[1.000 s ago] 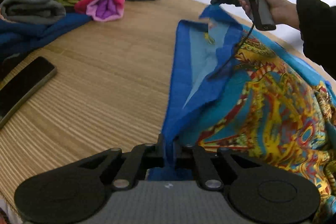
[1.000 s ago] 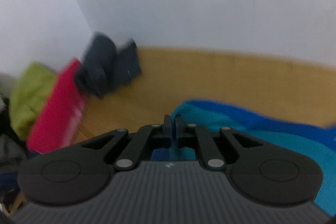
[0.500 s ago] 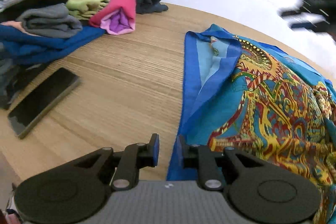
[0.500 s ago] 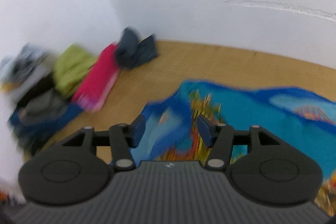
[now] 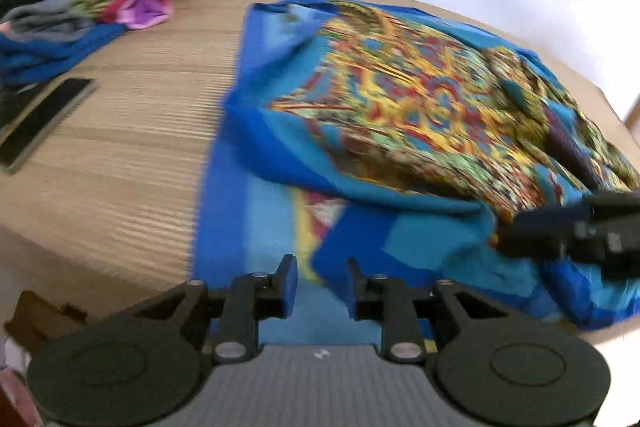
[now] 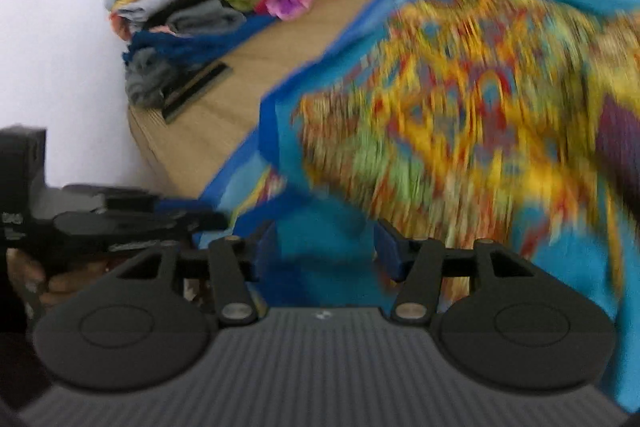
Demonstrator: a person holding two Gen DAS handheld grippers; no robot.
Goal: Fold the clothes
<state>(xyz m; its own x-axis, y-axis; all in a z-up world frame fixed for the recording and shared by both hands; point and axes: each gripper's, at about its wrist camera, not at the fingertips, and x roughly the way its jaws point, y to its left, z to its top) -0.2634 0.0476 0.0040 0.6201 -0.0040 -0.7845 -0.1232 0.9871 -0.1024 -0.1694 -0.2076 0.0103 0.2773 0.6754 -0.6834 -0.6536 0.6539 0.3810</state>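
Blue-bordered and printed in yellow, red and green, the scarf [image 5: 400, 99] lay across the wooden table [image 5: 132, 131], rumpled, with one layer thrown over another. In my left wrist view it filled the table from 12 o'clock round to 4 o'clock, and its near edge hung over the table rim, just in front of my fingers.

My left gripper [image 5: 318, 285] was opening; the scarf's blue border lay under it, but nothing was pinched between the jaws. My right gripper [image 6: 324, 251] stood wide open above the turquoise part of the cloth, holding nothing. In the left view it showed at 3 o'clock, blurred.

I judged that I was between two folds: both grips were free, and the cloth was not yet a neat shape. The next move, as I saw it, called for finding two corners or a straight edge of the near border, closing on them, and carrying them evenly across.

The pile of folded clothes [image 6: 176, 7] and a dark phone [image 5: 40, 119] waited at 10 o'clock, well apart.
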